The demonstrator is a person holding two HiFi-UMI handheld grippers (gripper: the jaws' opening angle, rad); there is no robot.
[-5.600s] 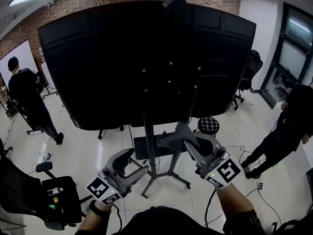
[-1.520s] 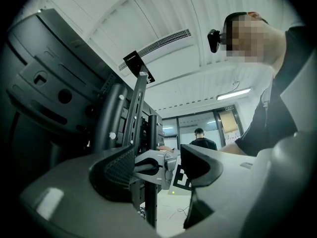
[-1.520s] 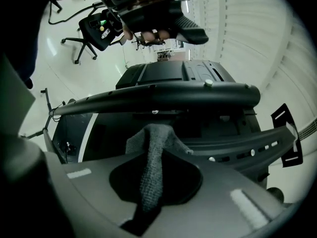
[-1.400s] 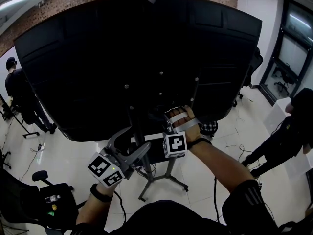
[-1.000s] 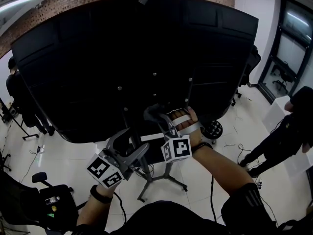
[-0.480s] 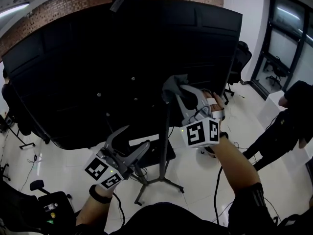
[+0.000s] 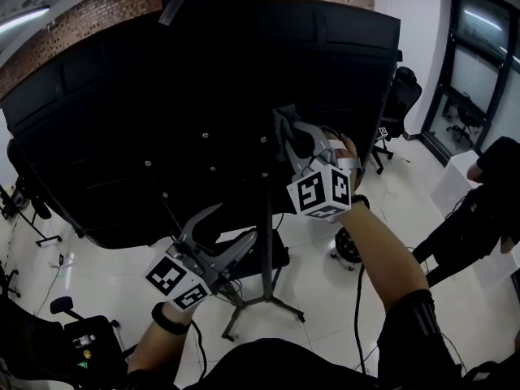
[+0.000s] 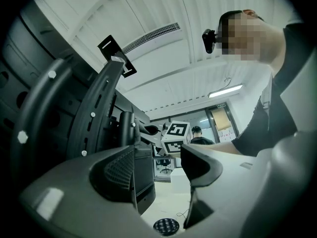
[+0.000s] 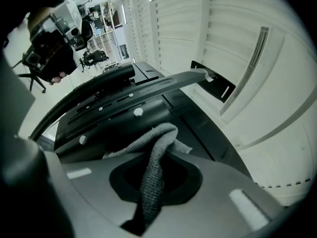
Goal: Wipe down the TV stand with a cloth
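The TV stand's pole (image 7: pixel 267 234) carries a big black TV, seen from its back (image 7: pixel 203 80). High beside the pole, close to the TV's back, my right gripper (image 7: pixel 286 133) is shut on a grey cloth (image 7: pixel 281 121). In the right gripper view the cloth (image 9: pixel 159 142) hangs out from between the jaws, close to the mounting bracket (image 9: pixel 148 86). Lower left of the pole, my left gripper (image 7: pixel 226 236) is open with nothing between its jaws. The left gripper view faces the bracket arms (image 8: pixel 99 108) and the right gripper's marker cube (image 8: pixel 176 136).
The stand's splayed feet (image 7: pixel 264 303) rest on white floor tiles, with a black shelf (image 7: pixel 253 254) above them. A round stool (image 7: pixel 345 244) and an office chair (image 7: pixel 404 96) stand to the right. A person (image 7: pixel 487 197) is at the far right. A black chair (image 7: pixel 81 344) sits at bottom left.
My right gripper has risen with the cloth from low beside the pole to high against the TV's back. The left gripper has stayed low and open, shifting only a little.
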